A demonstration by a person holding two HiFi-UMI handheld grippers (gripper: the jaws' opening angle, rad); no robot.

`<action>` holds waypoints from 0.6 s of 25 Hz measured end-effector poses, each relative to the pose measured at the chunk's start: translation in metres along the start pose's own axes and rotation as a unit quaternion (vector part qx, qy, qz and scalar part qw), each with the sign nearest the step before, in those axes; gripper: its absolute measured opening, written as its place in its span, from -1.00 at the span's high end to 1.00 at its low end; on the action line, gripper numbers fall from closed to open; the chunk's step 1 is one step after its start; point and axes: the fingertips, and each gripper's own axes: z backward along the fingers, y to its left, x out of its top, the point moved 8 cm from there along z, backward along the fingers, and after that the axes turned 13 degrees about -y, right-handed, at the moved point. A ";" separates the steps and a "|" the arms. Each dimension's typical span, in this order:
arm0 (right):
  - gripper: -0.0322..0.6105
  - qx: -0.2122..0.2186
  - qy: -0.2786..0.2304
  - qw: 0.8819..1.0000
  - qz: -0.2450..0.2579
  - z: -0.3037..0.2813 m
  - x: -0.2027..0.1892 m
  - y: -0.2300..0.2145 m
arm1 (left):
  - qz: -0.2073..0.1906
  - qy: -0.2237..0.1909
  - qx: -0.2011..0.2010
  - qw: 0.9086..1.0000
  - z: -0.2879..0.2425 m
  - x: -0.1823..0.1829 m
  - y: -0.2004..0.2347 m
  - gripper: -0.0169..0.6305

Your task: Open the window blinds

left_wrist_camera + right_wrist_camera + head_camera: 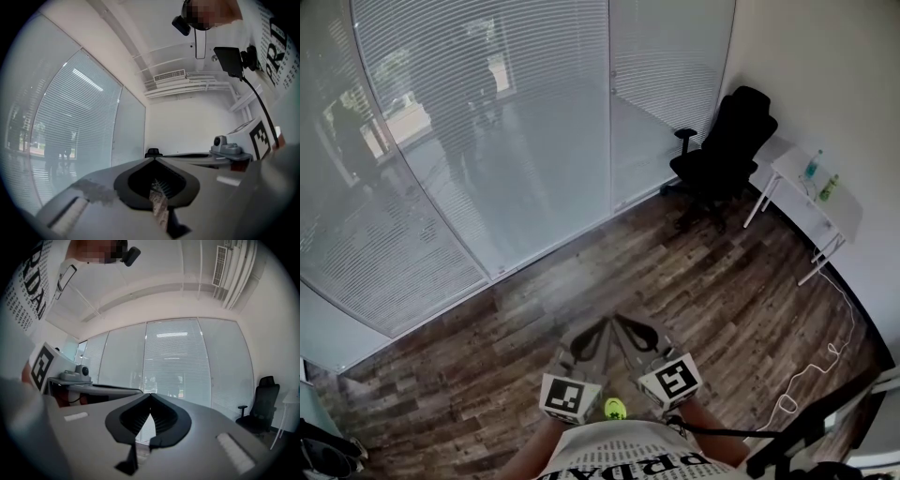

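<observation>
Blinds (478, 122) down ahead, slats shut, well apart from both tools. Left tool (153, 159), right tool (150, 395): jaws together, nothing between. Held level, side by side near torso (628, 457). Likely carrying pose, nothing to grip within reach yet.

A black office chair (727, 150) stands beside a white table (847, 211) on dark wood-plank floor (694, 281).
</observation>
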 end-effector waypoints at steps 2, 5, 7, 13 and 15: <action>0.87 0.002 -0.002 1.000 0.002 -0.003 0.000 -0.008 | 0.005 -0.004 0.003 1.000 -0.010 0.001 0.001 0.93; 0.88 0.002 -0.003 1.000 -0.005 -0.010 -0.001 -0.018 | 0.003 0.001 0.002 1.000 -0.021 -0.002 0.005 0.93; 0.88 0.002 -0.001 1.000 -0.008 -0.016 -0.005 -0.023 | -0.008 0.012 -0.003 1.000 -0.025 -0.007 0.012 0.93; 0.88 -0.001 0.009 1.000 -0.013 -0.042 -0.022 -0.037 | 0.011 0.013 0.010 1.000 -0.041 -0.019 0.039 0.93; 0.88 -0.003 0.010 1.000 -0.010 -0.054 -0.027 -0.046 | 0.002 0.016 0.000 1.000 -0.051 -0.025 0.052 0.93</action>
